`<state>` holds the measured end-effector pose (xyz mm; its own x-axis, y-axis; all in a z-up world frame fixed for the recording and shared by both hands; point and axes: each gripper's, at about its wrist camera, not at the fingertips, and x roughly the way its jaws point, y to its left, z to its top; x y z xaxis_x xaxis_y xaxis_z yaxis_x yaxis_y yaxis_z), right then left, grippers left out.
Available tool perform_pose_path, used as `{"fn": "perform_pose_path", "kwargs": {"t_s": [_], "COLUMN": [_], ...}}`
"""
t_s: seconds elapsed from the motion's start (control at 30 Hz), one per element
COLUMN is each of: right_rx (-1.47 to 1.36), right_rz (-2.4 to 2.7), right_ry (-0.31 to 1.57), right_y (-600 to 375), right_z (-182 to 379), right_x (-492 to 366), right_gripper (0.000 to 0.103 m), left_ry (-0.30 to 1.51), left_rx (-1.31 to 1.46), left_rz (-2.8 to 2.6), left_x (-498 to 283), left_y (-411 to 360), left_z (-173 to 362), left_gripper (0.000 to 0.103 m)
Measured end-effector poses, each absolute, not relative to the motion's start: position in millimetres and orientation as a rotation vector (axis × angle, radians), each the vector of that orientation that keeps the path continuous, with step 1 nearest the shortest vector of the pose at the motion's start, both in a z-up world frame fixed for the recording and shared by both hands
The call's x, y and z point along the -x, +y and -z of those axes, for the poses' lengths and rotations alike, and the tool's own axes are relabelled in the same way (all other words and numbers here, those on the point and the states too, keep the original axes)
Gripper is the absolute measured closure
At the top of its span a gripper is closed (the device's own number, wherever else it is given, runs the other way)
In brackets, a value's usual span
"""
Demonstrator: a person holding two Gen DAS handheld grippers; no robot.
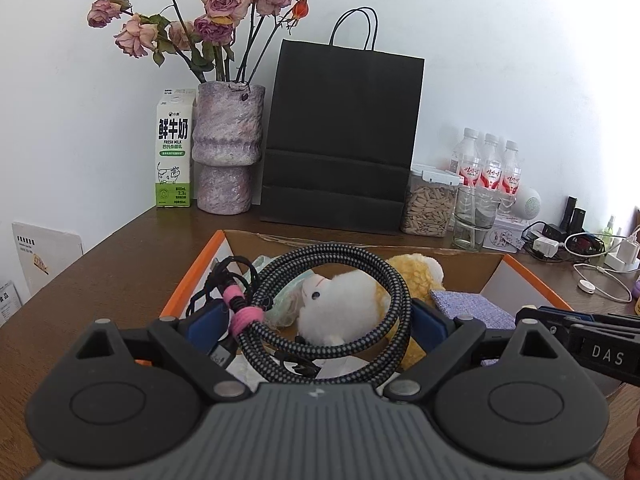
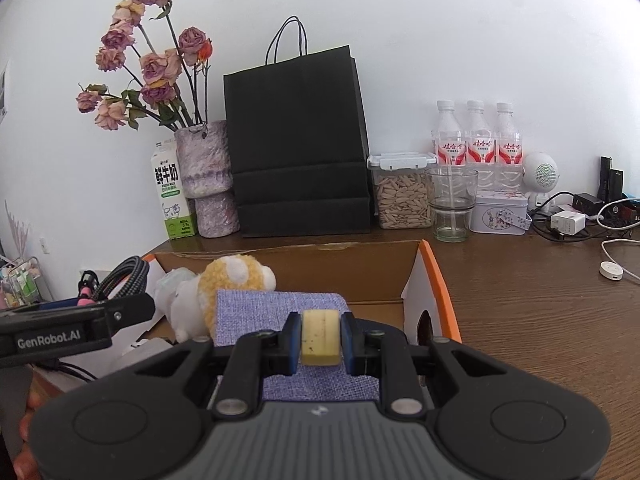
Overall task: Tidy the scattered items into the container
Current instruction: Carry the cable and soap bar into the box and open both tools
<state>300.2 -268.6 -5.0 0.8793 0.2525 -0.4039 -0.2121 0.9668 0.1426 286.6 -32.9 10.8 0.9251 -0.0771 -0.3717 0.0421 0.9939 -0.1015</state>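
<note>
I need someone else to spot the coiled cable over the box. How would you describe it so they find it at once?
Start at the orange-edged cardboard box in front of the black paper bag. At its left side, above the white plush toy, hangs the braided cable, a black-and-grey coil across the left tongs. A pink tie binds it, unlike the thin black cord beside it.

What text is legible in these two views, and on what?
"鲜牛奶" and "FRESH MILK": milk carton; its smaller print is too small to read.
"DAS": side of the right gripper, seen from the left wrist view.
"GenRobot.AI": side of the left gripper, seen from the right wrist view.
Red labels on the water bottles: blurred, unreadable.
Tin tag, white card at left: too small.
</note>
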Motion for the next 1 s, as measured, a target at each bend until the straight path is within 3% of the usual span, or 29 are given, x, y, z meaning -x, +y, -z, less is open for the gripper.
{"fn": "perform_pose_path", "kwargs": {"t_s": [0.03,0.1,0.17,0.3,1.0], "right_rx": [-0.094,-0.091,-0.068,-0.012,0.014], "right_rz": [-0.244,-0.236,-0.229,-0.212,-0.245], "right_ry": [0.435,0.433,0.421,0.345,0.317], "right_y": [-267.9,-266.3,-261.9,-253.8,-245.8], "right_z": [5.9,6.7,4.7,-1.2,-2.9], "right_x": [-300.0,-298.2,-292.9,-278.5,-261.4], "right_gripper": [0.083,0.063,0.0,0.0,0.0], "left_ry": [0.378,0.341,0.31,0.305,0.273], "left_rx": [0.09,0.069,0.034,-0.009,0.031], "left_rz": [0.054,0.032,0.016,0.016,0.012], "left_x": [-285.5,-280.7,-275.8,-274.0,-266.8], "left_y": [-33.3,-36.0,-41.0,-49.3,-44.6], "left_z": [-11.3,-12.6,-14.0,-14.0,-14.4], "left_gripper": [0.005,0.0,0.0,0.0,0.0]}}
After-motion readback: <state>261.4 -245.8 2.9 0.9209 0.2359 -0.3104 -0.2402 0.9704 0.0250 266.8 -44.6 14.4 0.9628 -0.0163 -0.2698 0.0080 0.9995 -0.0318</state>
